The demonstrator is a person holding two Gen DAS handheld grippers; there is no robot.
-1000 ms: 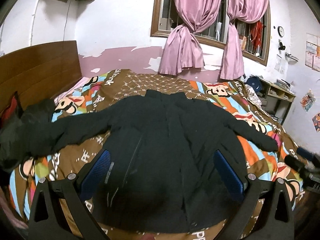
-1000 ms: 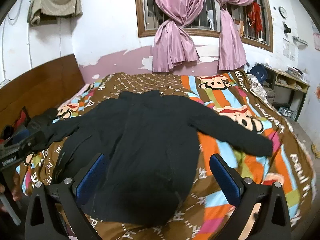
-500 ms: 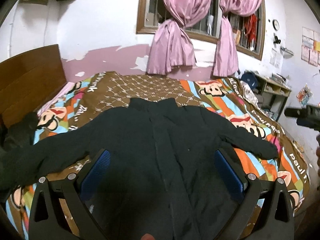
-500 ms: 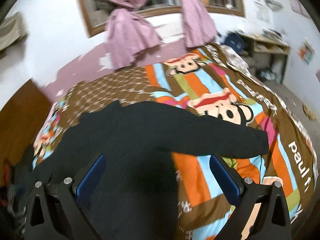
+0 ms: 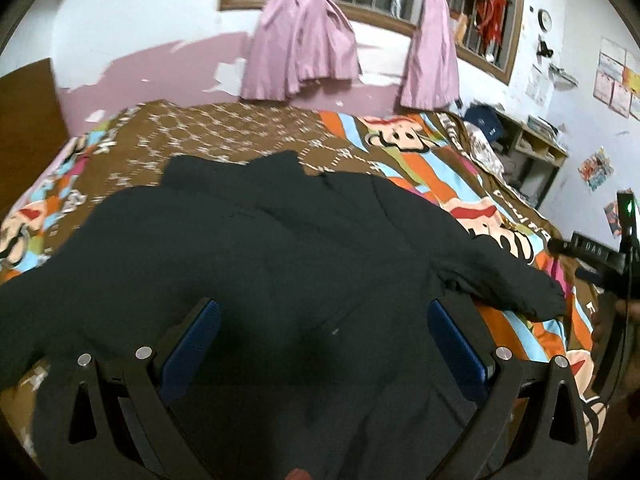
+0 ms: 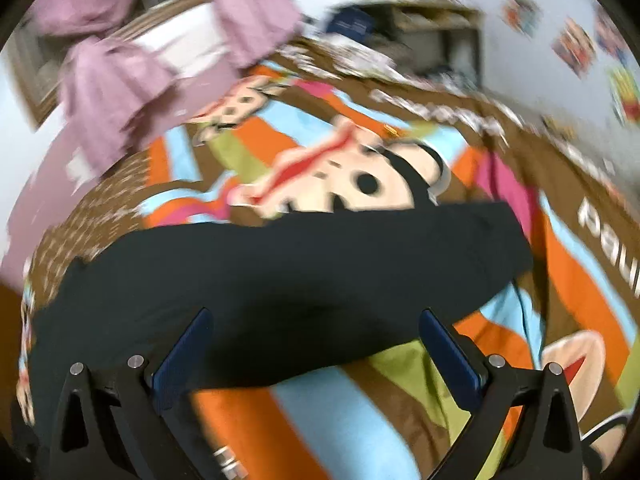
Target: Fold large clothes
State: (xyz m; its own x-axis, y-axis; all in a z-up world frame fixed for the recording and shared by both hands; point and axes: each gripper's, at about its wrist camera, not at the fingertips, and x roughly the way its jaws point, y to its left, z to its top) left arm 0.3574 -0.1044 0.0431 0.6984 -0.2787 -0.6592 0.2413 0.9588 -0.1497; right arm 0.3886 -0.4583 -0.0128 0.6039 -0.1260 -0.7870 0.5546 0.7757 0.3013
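A large black jacket (image 5: 280, 264) lies spread flat on the bed, collar toward the window, sleeves out to both sides. My left gripper (image 5: 324, 320) is open and empty, hovering over the jacket's body. My right gripper (image 6: 316, 328) is open and empty, just above the jacket's right sleeve (image 6: 304, 256), whose cuff ends at the right (image 6: 504, 240). In the left wrist view the right gripper's body (image 5: 600, 260) shows at the right edge beside that sleeve's cuff (image 5: 536, 296). The right wrist view is blurred.
The bed has a colourful cartoon-monkey cover (image 5: 400, 136). A wooden headboard (image 5: 28, 120) stands at the left. Pink curtains (image 5: 304, 56) hang at the window behind. A shelf unit (image 5: 532, 152) with clutter stands at the right wall.
Both grippers have moved to the right and lower toward the bed. The right gripper has swung from over the jacket's body to over the right sleeve. Both stay open.
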